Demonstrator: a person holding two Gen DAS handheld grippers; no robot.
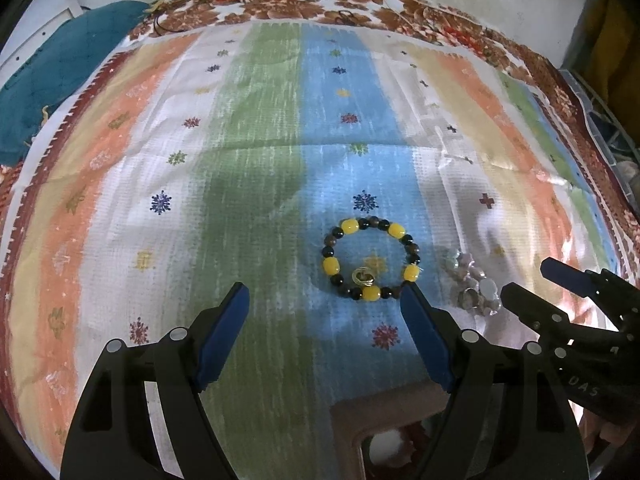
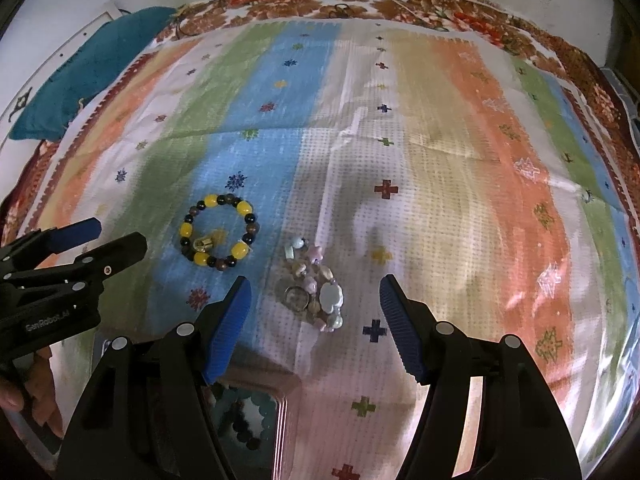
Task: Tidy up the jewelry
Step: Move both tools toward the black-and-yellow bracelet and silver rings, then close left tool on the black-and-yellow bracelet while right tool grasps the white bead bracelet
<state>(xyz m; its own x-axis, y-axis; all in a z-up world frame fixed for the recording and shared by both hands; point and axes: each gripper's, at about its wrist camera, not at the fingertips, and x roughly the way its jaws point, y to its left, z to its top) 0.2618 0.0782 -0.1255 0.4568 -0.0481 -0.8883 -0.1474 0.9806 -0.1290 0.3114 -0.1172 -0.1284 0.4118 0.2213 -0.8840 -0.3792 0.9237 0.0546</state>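
Note:
A bracelet of yellow and dark beads (image 1: 371,259) (image 2: 219,233) lies in a ring on the blue stripe of the cloth, with a small gold charm (image 1: 362,277) inside its near edge. To its right sits a heap of pale pink and blue beads (image 1: 472,283) (image 2: 316,288) around a round metal piece. My left gripper (image 1: 325,299) is open above the cloth, its right finger close to the yellow bracelet's near edge. My right gripper (image 2: 315,291) is open with the pale heap between its fingers, nothing pressed. Each gripper shows in the other's view, the right gripper (image 1: 524,280) and the left gripper (image 2: 116,236).
A striped, patterned cloth (image 1: 256,160) covers a bed with a floral sheet (image 1: 304,0) behind. A teal cushion (image 1: 52,76) lies at the far left. A pinkish box (image 2: 256,412) holding beads sits at the near edge under the grippers. A person's fingers (image 2: 24,392) show at the lower left.

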